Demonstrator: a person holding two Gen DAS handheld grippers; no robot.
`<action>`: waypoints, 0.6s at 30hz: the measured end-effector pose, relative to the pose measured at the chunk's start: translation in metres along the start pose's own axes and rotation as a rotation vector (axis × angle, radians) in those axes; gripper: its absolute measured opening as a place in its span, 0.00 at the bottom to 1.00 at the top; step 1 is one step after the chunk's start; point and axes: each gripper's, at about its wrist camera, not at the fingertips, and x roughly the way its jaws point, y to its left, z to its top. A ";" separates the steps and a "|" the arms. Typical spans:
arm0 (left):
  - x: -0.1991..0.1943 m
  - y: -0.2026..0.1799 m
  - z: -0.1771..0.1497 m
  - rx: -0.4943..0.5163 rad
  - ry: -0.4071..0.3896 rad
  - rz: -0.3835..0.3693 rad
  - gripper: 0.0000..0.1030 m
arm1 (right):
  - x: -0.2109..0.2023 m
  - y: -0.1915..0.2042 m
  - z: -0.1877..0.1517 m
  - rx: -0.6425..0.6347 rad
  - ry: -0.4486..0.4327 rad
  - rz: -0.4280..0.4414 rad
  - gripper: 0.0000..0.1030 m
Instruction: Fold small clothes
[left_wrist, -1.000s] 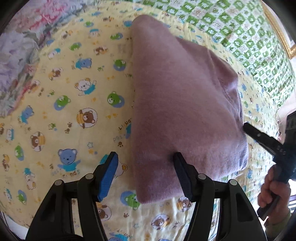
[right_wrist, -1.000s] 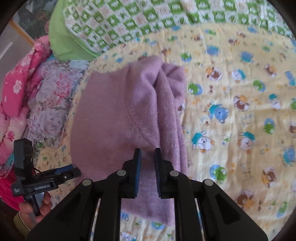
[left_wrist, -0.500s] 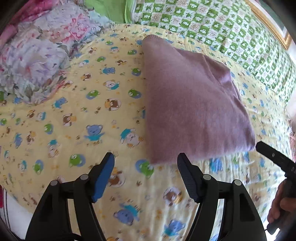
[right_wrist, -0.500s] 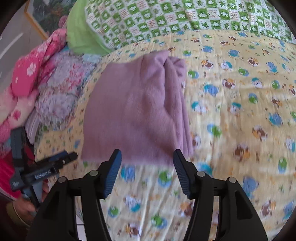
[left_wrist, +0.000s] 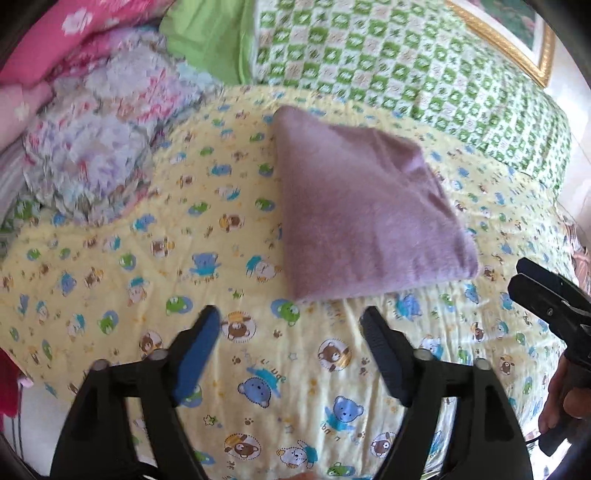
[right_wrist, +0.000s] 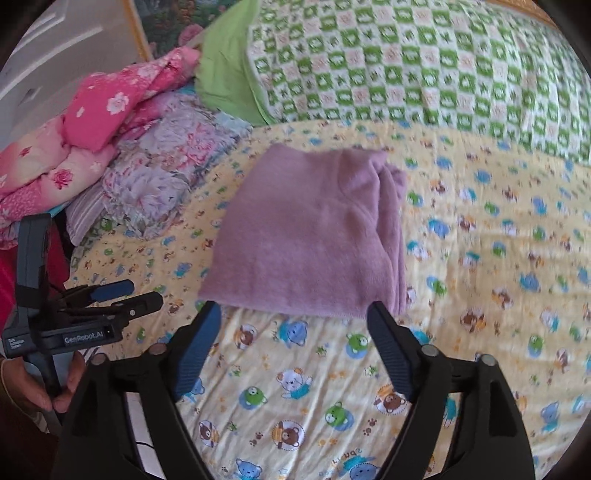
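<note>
The folded purple garment (left_wrist: 365, 218) lies alone on the teddy-bear quilt (left_wrist: 129, 266), while the left gripper (left_wrist: 291, 350) and right gripper (right_wrist: 293, 343) are opening wide, holding nothing.

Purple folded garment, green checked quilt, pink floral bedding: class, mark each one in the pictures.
Purple folded garment (left_wrist: 365, 218): left wrist view, middle of its top layer.
Green checked quilt (right_wrist: 424, 66): right wrist view, its patterned middle.
Pink floral bedding (right_wrist: 107, 110): right wrist view, upper fold.
</note>
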 end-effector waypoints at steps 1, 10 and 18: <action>-0.002 -0.004 0.001 0.020 -0.013 0.010 0.82 | 0.000 0.001 0.000 -0.005 -0.002 -0.001 0.88; 0.032 -0.017 -0.001 0.074 0.020 0.058 0.83 | 0.028 -0.010 -0.010 0.058 0.064 -0.027 0.90; 0.050 -0.016 -0.003 0.079 0.038 0.100 0.83 | 0.043 -0.004 -0.017 0.016 0.100 -0.043 0.90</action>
